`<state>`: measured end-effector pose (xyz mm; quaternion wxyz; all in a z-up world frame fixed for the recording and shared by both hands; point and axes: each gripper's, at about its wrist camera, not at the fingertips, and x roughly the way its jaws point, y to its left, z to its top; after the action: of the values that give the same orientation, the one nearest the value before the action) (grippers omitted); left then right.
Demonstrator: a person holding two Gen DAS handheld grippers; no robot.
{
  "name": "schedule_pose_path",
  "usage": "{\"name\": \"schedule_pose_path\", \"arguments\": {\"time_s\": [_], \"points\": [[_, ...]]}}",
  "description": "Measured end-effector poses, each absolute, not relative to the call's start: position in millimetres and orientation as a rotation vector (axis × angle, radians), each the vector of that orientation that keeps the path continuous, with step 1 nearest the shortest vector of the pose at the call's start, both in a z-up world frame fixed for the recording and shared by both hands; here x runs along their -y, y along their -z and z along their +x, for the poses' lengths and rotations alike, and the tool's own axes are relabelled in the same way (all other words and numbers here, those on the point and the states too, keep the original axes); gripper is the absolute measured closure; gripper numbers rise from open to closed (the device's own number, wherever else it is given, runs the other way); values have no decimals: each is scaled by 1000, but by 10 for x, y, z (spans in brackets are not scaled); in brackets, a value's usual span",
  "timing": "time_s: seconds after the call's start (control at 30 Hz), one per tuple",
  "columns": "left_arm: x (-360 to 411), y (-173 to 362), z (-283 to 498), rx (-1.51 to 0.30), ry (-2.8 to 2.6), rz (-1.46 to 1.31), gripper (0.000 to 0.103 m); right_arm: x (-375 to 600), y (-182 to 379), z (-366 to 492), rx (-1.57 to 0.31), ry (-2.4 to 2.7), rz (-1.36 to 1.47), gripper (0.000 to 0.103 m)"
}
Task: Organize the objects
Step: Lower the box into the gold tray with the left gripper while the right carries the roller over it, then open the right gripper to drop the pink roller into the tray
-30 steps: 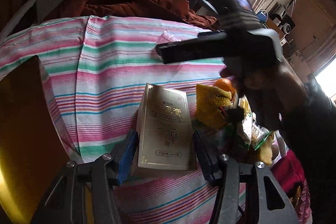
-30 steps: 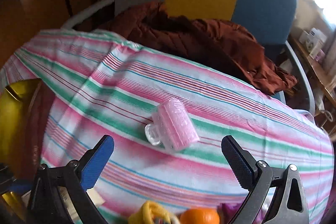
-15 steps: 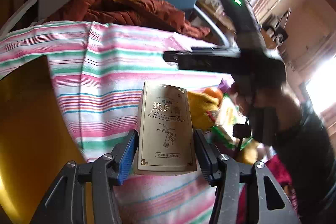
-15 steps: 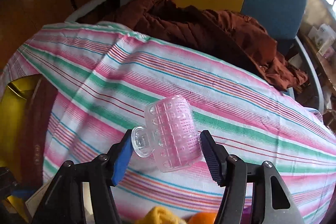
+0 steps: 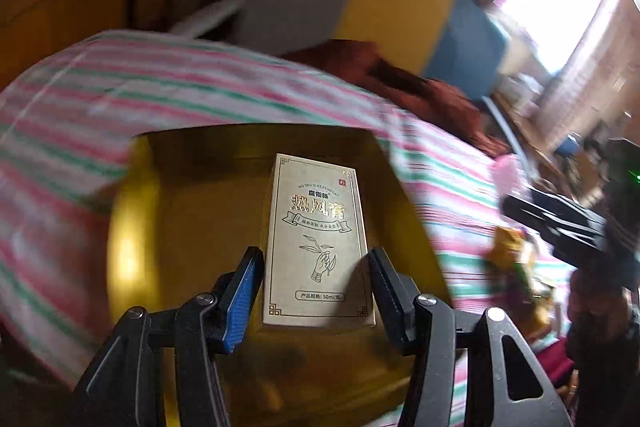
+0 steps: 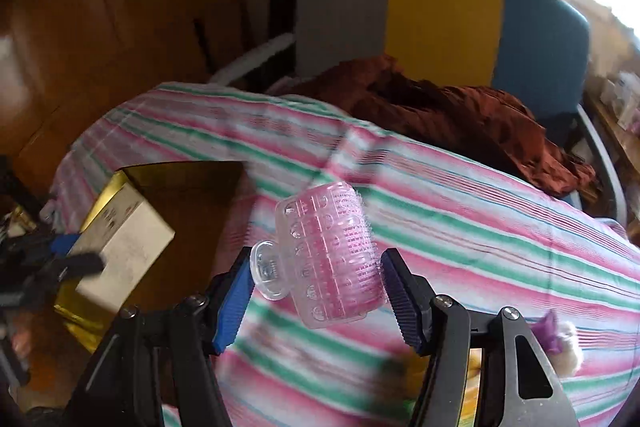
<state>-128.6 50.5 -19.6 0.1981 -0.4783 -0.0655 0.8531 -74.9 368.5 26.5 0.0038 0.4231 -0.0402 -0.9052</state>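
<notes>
both grippers have lifted their loads off the striped cloth since the earlier frames: the carton was held low over the cloth beside the snack pile, and the pink roller lay free between wide-open fingers

left gripper (image 5: 316, 291): fingers closed at a narrow-to-medium gap on the lower part of the gold carton (image 5: 318, 239), pads pressing its two long sides. carton face with printed characters and a hand-and-sprig drawing turned to the camera, top end pointing away. it hangs above the open gold box (image 5: 192, 227), which sits on the striped cloth (image 5: 120, 95); no contact with the box floor can be told. background is motion-blurred

right gripper (image 6: 316, 291): fingers closed at a medium gap on the pink hair roller (image 6: 332, 255), right pad against the barrel, left pad against the clear tab end. roller tilted, clear of the striped cloth (image 6: 480, 227) below it. to the left in this view, the carton (image 6: 124, 251) in the other gripper over the gold box (image 6: 180, 183)

beyond the cloth: rust-brown garment (image 6: 460, 115) heaped on a grey, yellow and blue chair (image 6: 440, 19). blurred snack pile (image 5: 516, 267) at right of the left view
</notes>
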Motion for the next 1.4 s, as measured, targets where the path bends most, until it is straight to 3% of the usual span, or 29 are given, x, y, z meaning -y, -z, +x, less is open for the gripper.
{"name": "schedule_pose_path", "arguments": {"time_s": [0.37,0.43,0.5,0.57,0.9,1.4], "points": [[242,578,-903,253,-2412,-1454,48,-2548,-49,-1431,-40,2757,1382,39],[284,626,-850,264,-2413,-1462,49,-2495,24,-1604,-31,2775,1401,36],[327,629,-788,280,-2406,-1445,48,-2453,97,-1734,-6,2784,1435,21],[318,626,-734,255,-2418,-1437,48,-2469,113,-1781,-1,2805,1441,21],[268,391,-541,130,-2629,-1331,42,-2379,94,-1191,-11,2861,1371,0],[166,46,-267,5,-2817,-1127,41,-1962,34,-389,-31,2951,1197,0]]}}
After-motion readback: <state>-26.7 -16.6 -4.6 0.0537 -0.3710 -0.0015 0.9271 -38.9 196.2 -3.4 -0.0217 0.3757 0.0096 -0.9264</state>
